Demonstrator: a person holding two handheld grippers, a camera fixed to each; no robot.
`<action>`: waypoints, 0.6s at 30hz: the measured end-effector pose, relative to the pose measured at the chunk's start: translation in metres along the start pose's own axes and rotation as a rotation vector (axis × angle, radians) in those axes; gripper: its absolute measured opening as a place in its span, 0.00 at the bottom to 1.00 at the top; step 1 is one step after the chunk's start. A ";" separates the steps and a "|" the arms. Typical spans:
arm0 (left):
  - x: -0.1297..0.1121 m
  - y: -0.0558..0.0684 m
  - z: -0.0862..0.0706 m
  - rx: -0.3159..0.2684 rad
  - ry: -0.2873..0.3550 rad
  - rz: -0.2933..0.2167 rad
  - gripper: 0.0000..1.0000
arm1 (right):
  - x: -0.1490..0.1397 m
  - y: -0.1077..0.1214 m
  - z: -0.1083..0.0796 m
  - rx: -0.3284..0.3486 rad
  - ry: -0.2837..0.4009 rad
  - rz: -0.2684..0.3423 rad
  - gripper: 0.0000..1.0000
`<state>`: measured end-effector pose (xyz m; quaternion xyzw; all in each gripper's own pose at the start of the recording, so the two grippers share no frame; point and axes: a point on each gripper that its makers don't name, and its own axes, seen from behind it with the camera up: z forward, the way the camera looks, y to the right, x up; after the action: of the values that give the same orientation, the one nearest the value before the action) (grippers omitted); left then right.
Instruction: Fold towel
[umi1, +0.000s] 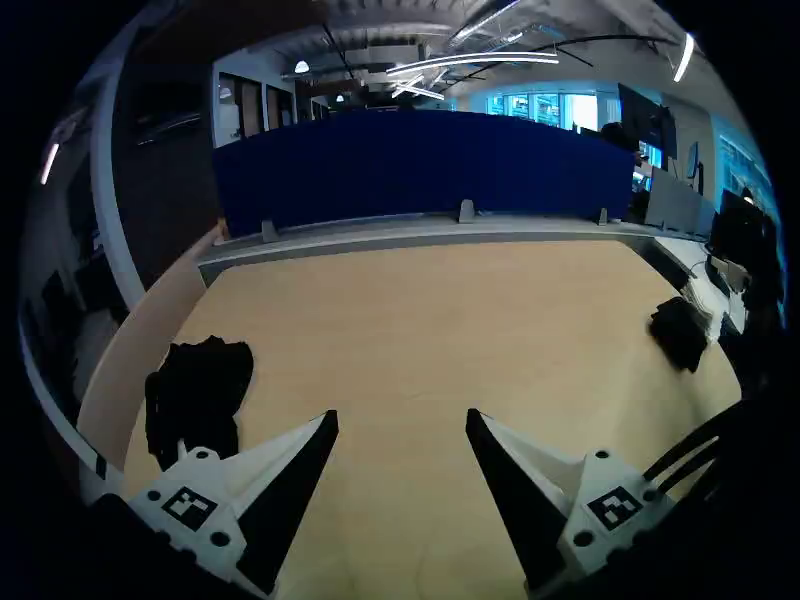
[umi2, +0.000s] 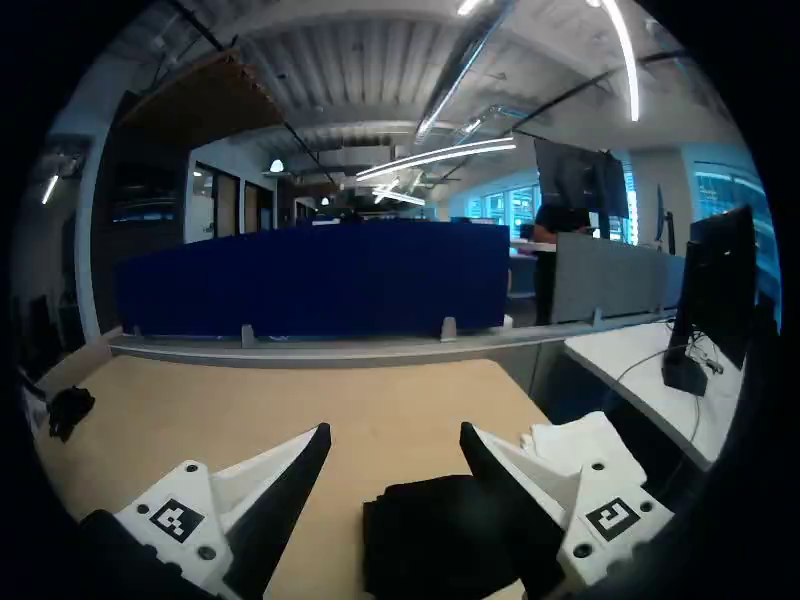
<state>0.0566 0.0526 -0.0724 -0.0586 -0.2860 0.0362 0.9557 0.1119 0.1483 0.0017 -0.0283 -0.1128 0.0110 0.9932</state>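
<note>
Left gripper view: a crumpled black towel (umi1: 197, 395) lies at lower left on the bench (umi1: 430, 320); the left gripper (umi1: 401, 411) stands wide, holding nothing. Right gripper view: the right gripper (umi2: 395, 426) stands wide and empty, with a folded black towel (umi2: 440, 535) at lower centre, between its fingers.

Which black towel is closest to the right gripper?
The folded black towel lying right in front of the right gripper. The other black towel lies crumpled far off across the table.
</note>
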 end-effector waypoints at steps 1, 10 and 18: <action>0.005 -0.001 0.001 0.001 0.017 -0.004 0.95 | 0.004 -0.005 0.000 -0.001 0.008 -0.004 1.00; 0.052 -0.020 0.006 0.018 0.171 -0.044 0.95 | 0.039 -0.062 -0.005 0.009 0.090 -0.058 1.00; 0.086 -0.033 0.007 0.027 0.289 -0.065 0.95 | 0.058 -0.112 -0.011 0.027 0.134 -0.055 1.00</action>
<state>0.1255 0.0296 -0.0157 -0.0409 -0.1466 0.0003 0.9884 0.1723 0.0379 0.0104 -0.0125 -0.0465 -0.0169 0.9987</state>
